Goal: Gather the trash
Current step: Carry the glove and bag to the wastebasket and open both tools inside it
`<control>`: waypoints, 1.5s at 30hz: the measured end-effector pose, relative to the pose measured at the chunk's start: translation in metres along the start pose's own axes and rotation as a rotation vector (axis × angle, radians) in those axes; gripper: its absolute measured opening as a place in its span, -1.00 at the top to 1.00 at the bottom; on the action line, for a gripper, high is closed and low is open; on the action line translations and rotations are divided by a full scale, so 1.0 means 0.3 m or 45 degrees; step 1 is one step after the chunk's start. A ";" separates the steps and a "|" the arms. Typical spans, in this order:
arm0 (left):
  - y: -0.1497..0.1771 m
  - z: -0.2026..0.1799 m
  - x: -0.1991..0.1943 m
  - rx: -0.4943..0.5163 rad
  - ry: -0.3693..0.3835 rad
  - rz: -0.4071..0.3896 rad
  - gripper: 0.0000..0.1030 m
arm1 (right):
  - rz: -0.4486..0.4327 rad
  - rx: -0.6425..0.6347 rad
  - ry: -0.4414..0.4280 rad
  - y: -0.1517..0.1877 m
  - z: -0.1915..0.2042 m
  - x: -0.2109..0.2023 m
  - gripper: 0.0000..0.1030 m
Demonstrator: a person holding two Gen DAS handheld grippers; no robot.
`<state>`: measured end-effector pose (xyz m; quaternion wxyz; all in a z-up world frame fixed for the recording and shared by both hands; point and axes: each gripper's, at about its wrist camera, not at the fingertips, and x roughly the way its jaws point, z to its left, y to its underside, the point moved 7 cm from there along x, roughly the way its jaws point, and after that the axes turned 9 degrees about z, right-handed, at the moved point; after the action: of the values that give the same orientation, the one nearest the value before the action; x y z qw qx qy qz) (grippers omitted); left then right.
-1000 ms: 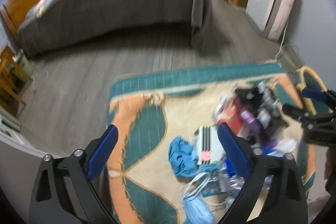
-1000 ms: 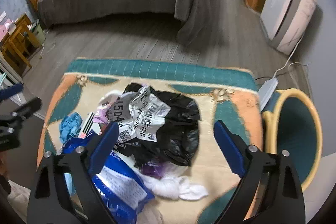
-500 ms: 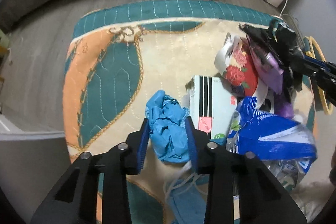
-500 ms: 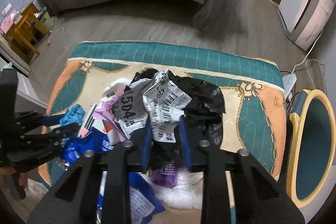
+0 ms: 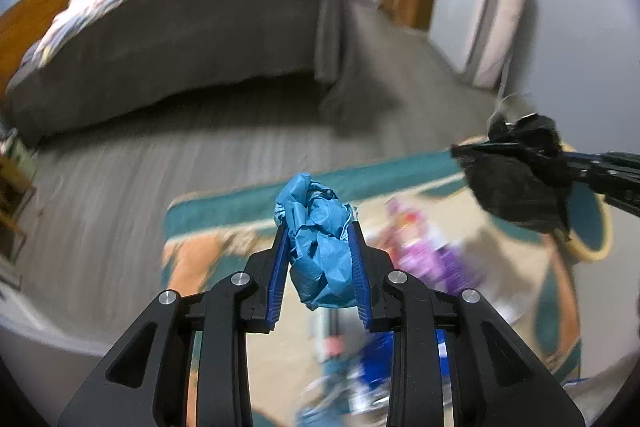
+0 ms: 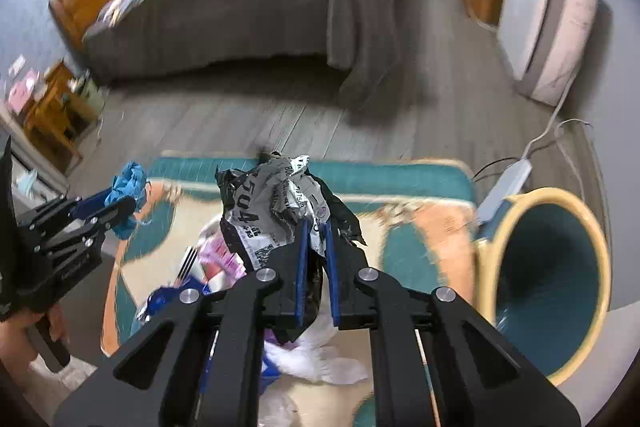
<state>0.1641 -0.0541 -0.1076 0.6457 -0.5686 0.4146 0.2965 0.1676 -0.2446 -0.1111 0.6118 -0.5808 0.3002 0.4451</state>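
Left wrist view: left claw [image 5: 319, 255] pinches blue crumpled glove [image 5: 320, 247]; right claw [image 6: 316, 251] clamps black printed bag [image 6: 272, 211].

Crinkled blue plastic glove [image 5: 320, 247], crumpled glossy printed bag [image 6: 276, 211], woven matt rug [image 6: 420, 227], wood-plank floor [image 6: 248, 115]

Left tool [image 5: 319, 247] clamping blue crumpled wad [image 5: 318, 247], right tool [image 5: 516, 155] gripping black bag [image 5: 516, 187], above rug [image 5: 224, 211]
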 end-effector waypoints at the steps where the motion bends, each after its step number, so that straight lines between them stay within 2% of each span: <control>1: -0.025 -0.037 -0.017 0.016 0.029 -0.019 0.41 | -0.023 0.016 0.021 -0.005 -0.035 -0.028 0.85; 7: -0.110 -0.314 -0.059 0.211 0.140 -0.091 0.41 | -0.118 0.208 0.070 -0.009 -0.266 -0.147 0.85; 13: -0.147 -0.587 -0.016 0.368 0.262 -0.080 0.41 | -0.170 0.411 0.158 0.024 -0.519 -0.223 0.85; 22: -0.143 -0.963 0.104 0.564 0.407 -0.007 0.40 | -0.062 0.642 0.337 0.169 -0.787 -0.184 0.85; 27: -0.113 -1.077 0.175 0.637 0.436 0.050 0.40 | 0.009 0.798 0.362 0.268 -0.889 -0.141 0.84; 32: -0.102 -1.153 0.227 0.688 0.451 0.076 0.39 | -0.002 0.873 0.367 0.302 -0.924 -0.147 0.82; 34: -0.098 -1.174 0.227 0.714 0.454 0.064 0.30 | -0.007 0.887 0.376 0.291 -0.931 -0.141 0.78; 35: -0.100 -1.182 0.226 0.726 0.455 0.054 0.25 | -0.008 0.887 0.382 0.287 -0.929 -0.140 0.63; 36: -0.102 -1.185 0.223 0.732 0.454 0.045 0.12 | -0.008 0.886 0.385 0.287 -0.921 -0.142 0.48; 37: -0.104 -1.186 0.218 0.733 0.457 0.037 0.02 | -0.011 0.885 0.382 0.284 -0.918 -0.141 0.16; 38: -0.106 -1.184 0.212 0.728 0.464 0.028 -0.16 | -0.016 0.886 0.383 0.281 -0.923 -0.138 -0.05; 42: -0.116 -1.145 0.194 0.699 0.447 0.004 -0.54 | -0.025 0.889 0.390 0.275 -0.929 -0.141 -0.30; 44: -0.126 -1.112 0.173 0.673 0.423 -0.029 -0.68 | -0.034 0.892 0.395 0.273 -0.928 -0.149 -0.59; 45: -0.131 -1.094 0.165 0.660 0.411 -0.042 -0.77 | -0.043 0.889 0.394 0.270 -0.925 -0.153 -0.66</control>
<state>0.1564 -0.3872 -0.1347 0.6998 -0.4313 0.5643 0.0762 0.1173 -0.5308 -0.1465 0.7275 -0.4028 0.5130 0.2130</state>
